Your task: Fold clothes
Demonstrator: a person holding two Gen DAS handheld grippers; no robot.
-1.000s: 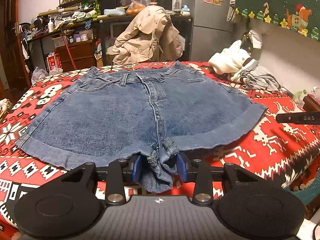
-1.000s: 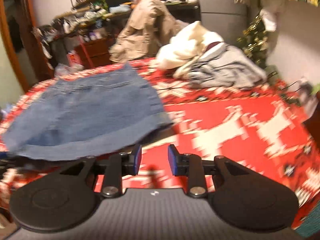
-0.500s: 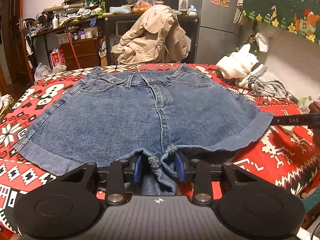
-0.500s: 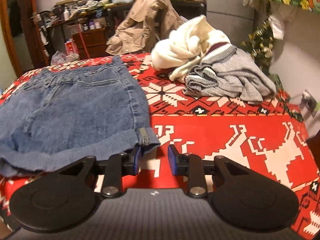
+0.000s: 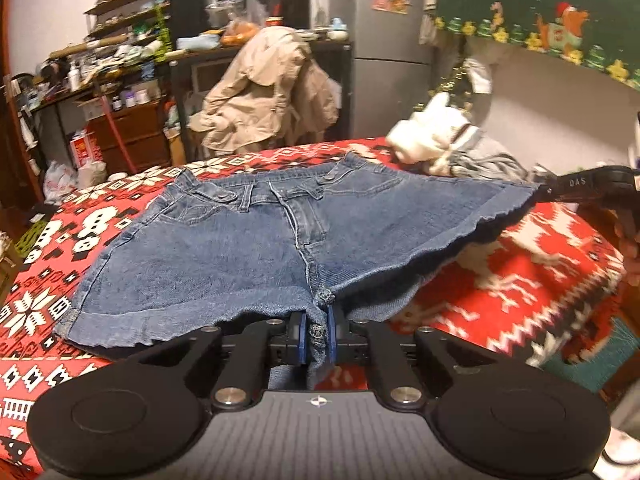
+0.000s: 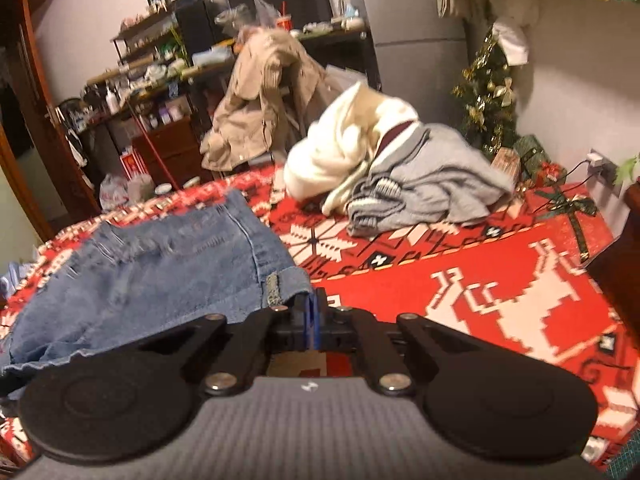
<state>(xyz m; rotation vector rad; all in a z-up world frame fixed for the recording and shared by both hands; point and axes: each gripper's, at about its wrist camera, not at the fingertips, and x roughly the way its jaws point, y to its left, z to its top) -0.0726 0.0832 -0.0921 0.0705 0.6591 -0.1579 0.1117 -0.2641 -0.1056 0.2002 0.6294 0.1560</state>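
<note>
In the left wrist view, the left gripper [image 5: 317,334] has its blue-padded jaws pinched tight on the crotch seam of a pair of denim shorts [image 5: 256,248], a tongue of denim bunched between them. The shorts lie front side up on a red-and-white patterned blanket [image 5: 516,280], waistband away from the camera; their left leg rests flat while the right leg rises off the blanket into a raised edge. At that far hem corner the right gripper [image 5: 538,189] meets the cloth, with part of a hand [image 5: 630,252] at the frame's edge.

In the right wrist view, the right gripper [image 6: 311,320] shows its jaws drawn nearly together at the cuffed hem corner of the shorts [image 6: 160,272]; the denim reaches the blue pads, and the lifted hem suggests a hold, though the pinch itself is hidden.

Farther back on the blanket [image 6: 500,280], a heap of white and grey clothes [image 6: 384,172] sits well apart from the shorts. Beyond it, a beige coat [image 5: 260,92] hangs over furniture before cluttered shelves [image 5: 132,40].
</note>
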